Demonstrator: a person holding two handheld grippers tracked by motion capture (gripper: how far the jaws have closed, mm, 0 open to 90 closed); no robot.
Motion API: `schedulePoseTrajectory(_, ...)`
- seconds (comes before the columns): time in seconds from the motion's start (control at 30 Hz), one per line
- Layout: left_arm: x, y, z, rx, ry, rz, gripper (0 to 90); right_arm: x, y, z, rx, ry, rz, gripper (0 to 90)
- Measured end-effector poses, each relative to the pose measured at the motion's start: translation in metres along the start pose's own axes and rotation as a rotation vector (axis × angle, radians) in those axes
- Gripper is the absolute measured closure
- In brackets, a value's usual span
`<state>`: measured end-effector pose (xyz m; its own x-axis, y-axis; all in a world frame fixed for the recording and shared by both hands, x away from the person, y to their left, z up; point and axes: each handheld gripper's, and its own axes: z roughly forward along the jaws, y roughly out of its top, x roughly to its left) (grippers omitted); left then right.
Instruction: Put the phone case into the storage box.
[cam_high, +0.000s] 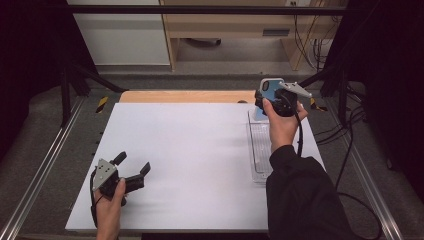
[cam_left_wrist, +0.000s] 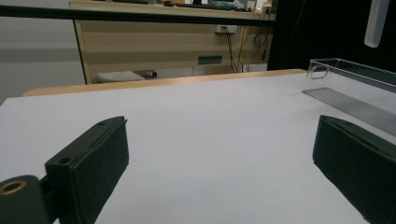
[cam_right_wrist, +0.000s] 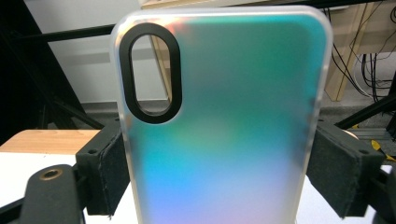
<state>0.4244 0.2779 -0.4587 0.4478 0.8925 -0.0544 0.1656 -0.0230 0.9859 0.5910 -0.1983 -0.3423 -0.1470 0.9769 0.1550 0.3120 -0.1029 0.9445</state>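
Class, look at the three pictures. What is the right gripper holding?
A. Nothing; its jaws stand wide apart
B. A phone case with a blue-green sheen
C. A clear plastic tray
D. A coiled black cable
B: in the right gripper view, the right gripper has its black pads pressed on both long edges of the phone case, held upright above the far end of the clear tray.

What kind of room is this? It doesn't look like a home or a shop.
Probably a lab or workshop bench set up for recording. A white table sits inside a metal frame with black curtains, loose cables hang behind it, and a person works with a handheld gripper.
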Motion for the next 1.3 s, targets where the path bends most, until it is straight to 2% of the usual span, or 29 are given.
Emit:
schedulePoseTrajectory(0.37, 0.002, 0.0, -0.001, -0.008, 0.005, -0.007, 2.4, 0.001, -0.002, 0.004, 0.001, -0.007, -0.006, 17.2)
schedulePoseTrajectory(0.87, 0.002, 0.0, -0.001, -0.011, 0.005, -0.005, 2.4, -0.003, -0.003, 0.01, -0.018, -0.014, 0.037, 17.2)
schedulePoseTrajectory(1.3, 0.002, 0.0, -0.001, -0.013, 0.002, -0.003, 2.4, 0.001, -0.007, 0.016, -0.008, -0.021, 0.019, 17.2)
